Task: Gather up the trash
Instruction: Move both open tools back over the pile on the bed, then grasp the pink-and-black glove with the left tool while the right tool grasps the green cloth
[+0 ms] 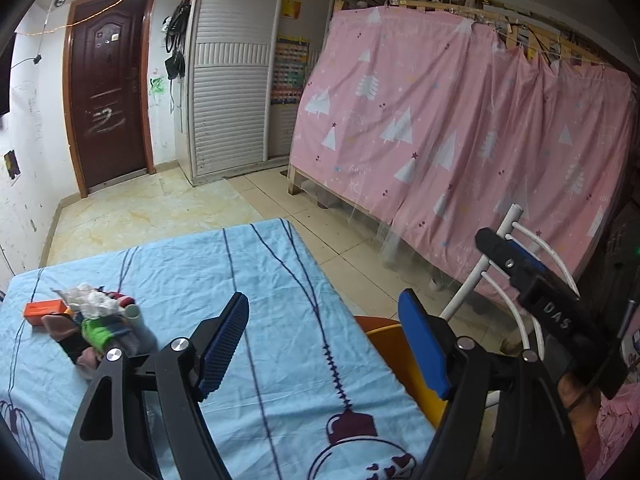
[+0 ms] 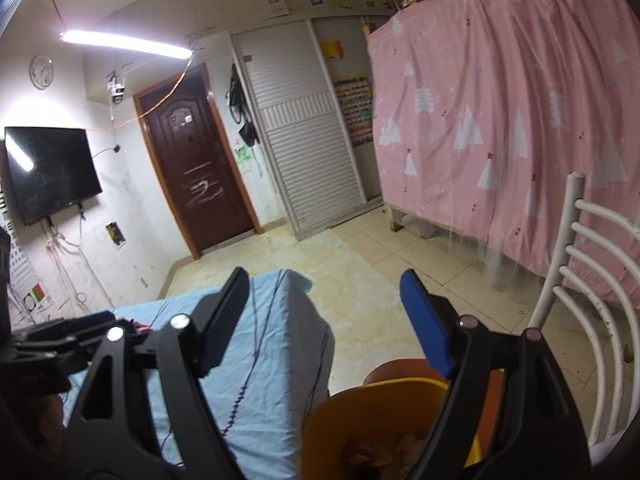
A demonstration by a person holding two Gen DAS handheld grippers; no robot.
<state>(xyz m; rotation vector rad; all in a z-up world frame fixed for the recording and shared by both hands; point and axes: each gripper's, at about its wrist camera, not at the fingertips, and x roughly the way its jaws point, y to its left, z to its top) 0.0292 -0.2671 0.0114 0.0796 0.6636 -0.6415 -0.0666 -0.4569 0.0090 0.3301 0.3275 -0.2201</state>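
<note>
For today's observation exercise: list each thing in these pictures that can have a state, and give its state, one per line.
Left gripper: open, nothing between its fingers.
Right gripper: open, empty, above the bin.
Yellow bin: open-topped, some trash inside.
Trash pile: still on the blue tablecloth.
Brown door: shut.
Television: off.

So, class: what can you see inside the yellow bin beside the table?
In the right wrist view, the yellow bin holds some pale crumpled scraps. The open right gripper hides part of its inside, and the bottom is too dark to read.

Open bin (image 2: 384,404) beside white chair (image 2: 592,304)
</note>
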